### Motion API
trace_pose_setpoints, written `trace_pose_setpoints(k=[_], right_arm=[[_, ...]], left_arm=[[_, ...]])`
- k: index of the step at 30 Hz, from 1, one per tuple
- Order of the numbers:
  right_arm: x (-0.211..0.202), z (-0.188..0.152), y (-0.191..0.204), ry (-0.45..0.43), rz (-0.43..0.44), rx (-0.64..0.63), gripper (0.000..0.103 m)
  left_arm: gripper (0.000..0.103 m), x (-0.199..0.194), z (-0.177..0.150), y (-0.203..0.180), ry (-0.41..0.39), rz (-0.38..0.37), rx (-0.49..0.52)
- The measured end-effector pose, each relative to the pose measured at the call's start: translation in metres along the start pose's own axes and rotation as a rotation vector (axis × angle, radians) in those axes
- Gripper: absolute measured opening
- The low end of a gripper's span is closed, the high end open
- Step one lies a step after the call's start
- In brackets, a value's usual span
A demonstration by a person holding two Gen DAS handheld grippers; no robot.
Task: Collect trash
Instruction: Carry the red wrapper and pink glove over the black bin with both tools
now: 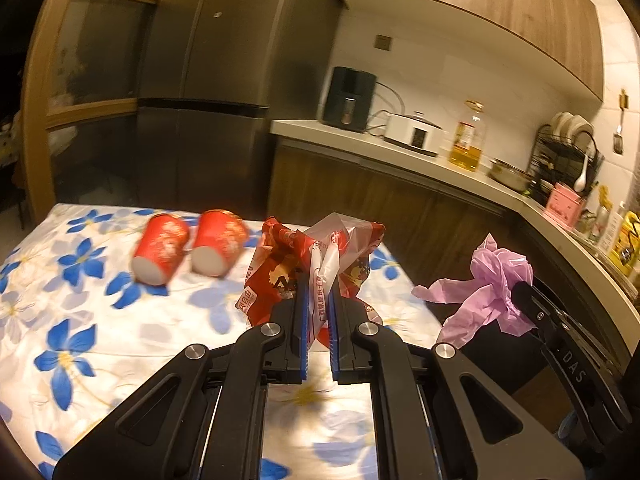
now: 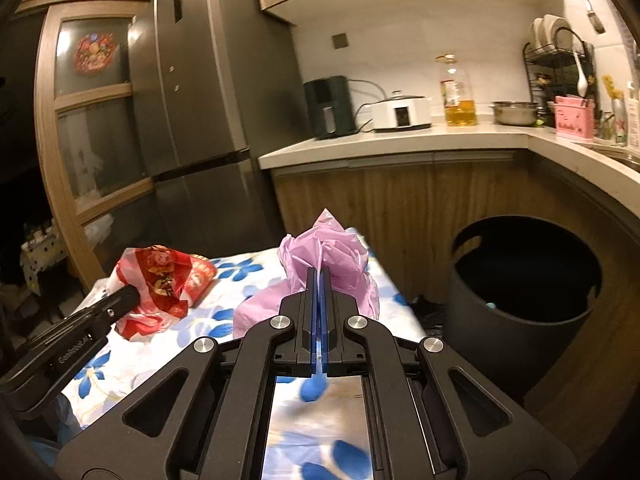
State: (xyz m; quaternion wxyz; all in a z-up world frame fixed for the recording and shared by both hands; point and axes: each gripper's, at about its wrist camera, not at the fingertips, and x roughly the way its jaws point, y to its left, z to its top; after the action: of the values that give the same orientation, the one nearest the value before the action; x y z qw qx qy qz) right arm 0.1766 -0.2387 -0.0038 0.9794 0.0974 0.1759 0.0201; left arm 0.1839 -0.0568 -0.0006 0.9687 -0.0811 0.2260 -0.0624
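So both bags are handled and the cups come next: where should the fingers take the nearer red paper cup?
Probably across the nearer red paper cup at mid-body, from above. It lies on its side on the floral tablecloth, base toward the camera, and the second cup crowds one flank.

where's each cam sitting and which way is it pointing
Left wrist: on the left gripper, looking along its fingers across the floral table to the fridge; it grips a red wrapper.
Right wrist: on the right gripper, facing the counter and black bin; it grips a pink bag.
Shared: each view shows the other gripper, both pieces of trash, table, fridge and counter.
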Motion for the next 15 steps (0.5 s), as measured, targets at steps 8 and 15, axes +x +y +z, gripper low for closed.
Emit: trace_pose_setpoints(k=[8, 15], right_arm=[[-0.02, 0.01, -0.043, -0.043, -0.063, 0.032, 0.001], [-0.035, 0.019, -0.078, -0.077, -0.116, 0.057, 0.001]], left_arm=[[0.008, 0.009, 0.002, -0.054, -0.006, -0.063, 0.062], [0.008, 0.016, 0.003, -0.093, -0.009, -0.107, 0.105]])
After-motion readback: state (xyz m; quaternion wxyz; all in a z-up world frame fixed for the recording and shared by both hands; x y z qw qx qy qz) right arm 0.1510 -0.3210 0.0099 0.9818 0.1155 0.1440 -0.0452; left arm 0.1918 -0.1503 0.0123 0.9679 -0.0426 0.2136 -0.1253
